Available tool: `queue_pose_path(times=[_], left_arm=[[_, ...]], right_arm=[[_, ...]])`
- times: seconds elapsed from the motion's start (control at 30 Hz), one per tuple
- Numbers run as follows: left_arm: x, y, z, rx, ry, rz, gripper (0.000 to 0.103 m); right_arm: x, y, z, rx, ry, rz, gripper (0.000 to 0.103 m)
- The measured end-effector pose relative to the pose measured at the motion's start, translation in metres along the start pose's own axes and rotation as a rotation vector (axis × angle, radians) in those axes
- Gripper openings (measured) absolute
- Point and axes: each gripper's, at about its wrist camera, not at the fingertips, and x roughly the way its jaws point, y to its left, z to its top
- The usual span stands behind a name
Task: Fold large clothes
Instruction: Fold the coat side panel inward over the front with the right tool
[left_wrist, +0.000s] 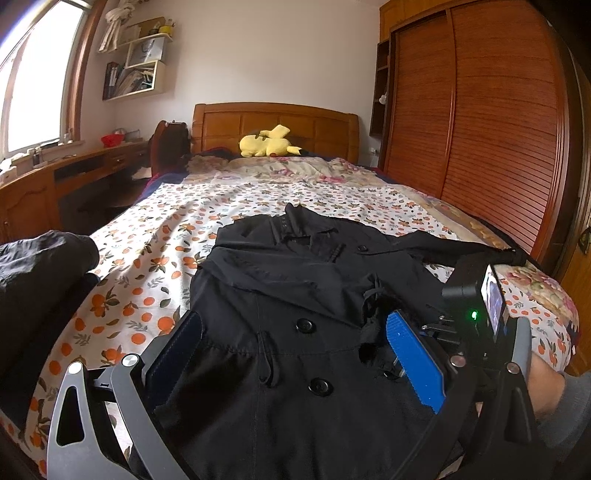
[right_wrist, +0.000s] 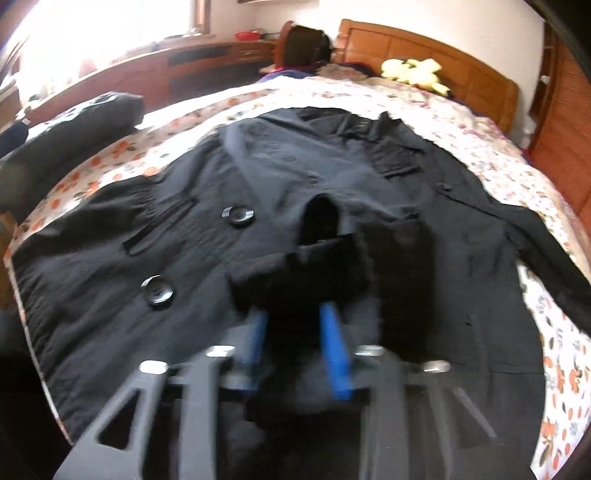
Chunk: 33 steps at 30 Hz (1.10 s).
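One black coat (left_wrist: 295, 295), two grippers (left_wrist: 291, 354).

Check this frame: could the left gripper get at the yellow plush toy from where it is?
Probably not: the plush toy lies by the headboard at the bed's far end, while the left gripper sits over the black coat at the near end.

The left gripper (left_wrist: 295, 350) fills the bottom of its own frame, its blue fingers (left_wrist: 413, 358) standing wide apart. The right gripper (right_wrist: 301, 310) sits at lower centre of its own frame, blurred, pointing steeply down, its blue fingers (right_wrist: 336, 354) drawn close on dark cloth.
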Motion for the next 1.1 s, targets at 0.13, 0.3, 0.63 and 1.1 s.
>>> queue_pose_path(times=[0.13,0.3,0.63,1.1], left_arm=[[0.002,-0.005,-0.003,0.012,0.007,-0.004,0.101],[0.006,-0.009,-0.005,0.026,0.015,-0.014,0.101],[0.014,-0.02,-0.009,0.056,0.034,-0.027,0.101],[0.04,-0.056,-0.014,0.081,0.055,-0.066,0.101]], right_arm=[[-0.017,-0.02,0.0,0.058,-0.064,0.01,0.005],[-0.05,-0.044,-0.005,0.122,-0.142,0.019,0.005],[-0.089,-0.094,-0.024,0.2,-0.18,-0.063,0.014],[-0.108,-0.111,-0.024,0.173,-0.23,-0.128,0.041]])
